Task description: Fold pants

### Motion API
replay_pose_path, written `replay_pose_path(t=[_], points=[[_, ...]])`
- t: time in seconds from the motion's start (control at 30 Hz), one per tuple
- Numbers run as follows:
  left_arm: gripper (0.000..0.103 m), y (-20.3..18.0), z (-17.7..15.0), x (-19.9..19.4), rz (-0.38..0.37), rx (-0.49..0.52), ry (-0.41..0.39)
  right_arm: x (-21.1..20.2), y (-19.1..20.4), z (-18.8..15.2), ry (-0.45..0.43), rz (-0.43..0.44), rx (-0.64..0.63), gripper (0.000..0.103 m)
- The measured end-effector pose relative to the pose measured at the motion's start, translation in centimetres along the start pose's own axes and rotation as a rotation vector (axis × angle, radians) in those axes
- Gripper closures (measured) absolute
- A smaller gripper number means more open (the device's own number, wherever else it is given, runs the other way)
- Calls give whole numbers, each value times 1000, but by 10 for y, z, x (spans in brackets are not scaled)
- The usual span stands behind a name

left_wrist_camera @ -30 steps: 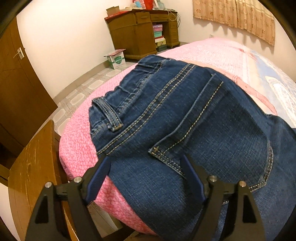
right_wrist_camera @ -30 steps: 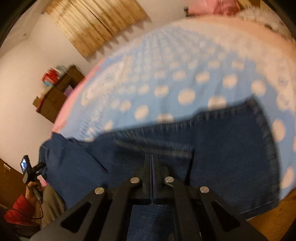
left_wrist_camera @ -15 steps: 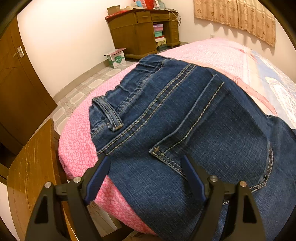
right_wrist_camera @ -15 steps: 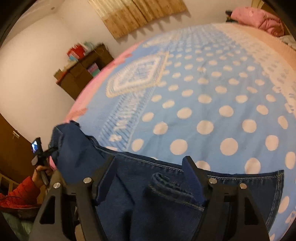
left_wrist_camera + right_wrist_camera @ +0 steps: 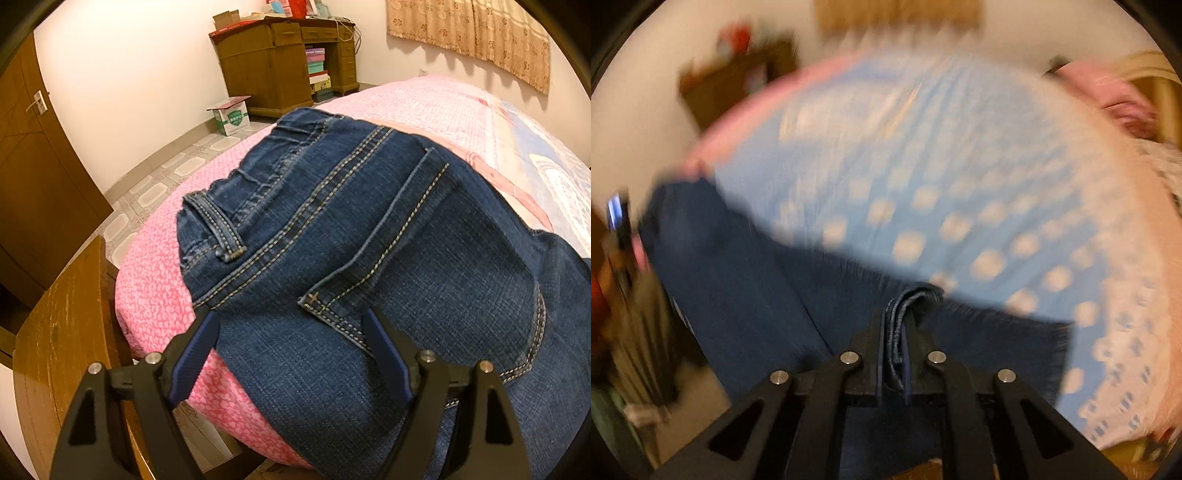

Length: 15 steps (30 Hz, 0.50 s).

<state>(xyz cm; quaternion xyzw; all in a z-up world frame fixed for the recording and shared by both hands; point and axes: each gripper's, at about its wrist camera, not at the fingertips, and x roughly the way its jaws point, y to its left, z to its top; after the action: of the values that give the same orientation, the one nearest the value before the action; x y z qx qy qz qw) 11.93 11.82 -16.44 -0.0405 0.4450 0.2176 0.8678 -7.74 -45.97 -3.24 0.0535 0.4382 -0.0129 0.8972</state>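
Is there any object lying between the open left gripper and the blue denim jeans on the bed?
Nothing visible. The left gripper hangs with its jaws open right over the blue denim jeans, which lie on the pink bedspread.

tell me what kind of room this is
Most likely a home bedroom: the jeans lie on a bed with a pink bedspread, a wooden desk stands against the wall, and curtains hang behind.
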Motion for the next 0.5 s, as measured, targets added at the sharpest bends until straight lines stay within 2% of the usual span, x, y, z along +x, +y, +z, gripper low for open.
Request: replay_pose_path(t=[0.1, 0.13, 0.17, 0.23, 0.27, 0.33, 0.43, 0.5], points=[[19, 0, 0, 0, 5, 3, -1, -71, -26, -1, -261, -69, 111, 96], [19, 0, 0, 0, 4, 2, -1, -85, -36, -6, -317, -106, 143, 96], [19, 0, 0, 0, 6, 2, -1, -91, -48, -13, -337, -144, 182, 96], [19, 0, 0, 0, 7, 2, -1, -79, -72, -30, -319, -208, 256, 96], [19, 0, 0, 0, 6, 2, -1, -64, -85, -44, -286, -273, 273, 96], [19, 1, 1, 0, 3, 2, 0, -34, -106, -69, -209, -340, 321, 96], [19, 0, 1, 1, 6, 1, 1, 19, -126, -102, -58, -375, 390, 92], [19, 0, 1, 1, 10, 4, 0, 33, -132, -109, -17, -364, 406, 86]])
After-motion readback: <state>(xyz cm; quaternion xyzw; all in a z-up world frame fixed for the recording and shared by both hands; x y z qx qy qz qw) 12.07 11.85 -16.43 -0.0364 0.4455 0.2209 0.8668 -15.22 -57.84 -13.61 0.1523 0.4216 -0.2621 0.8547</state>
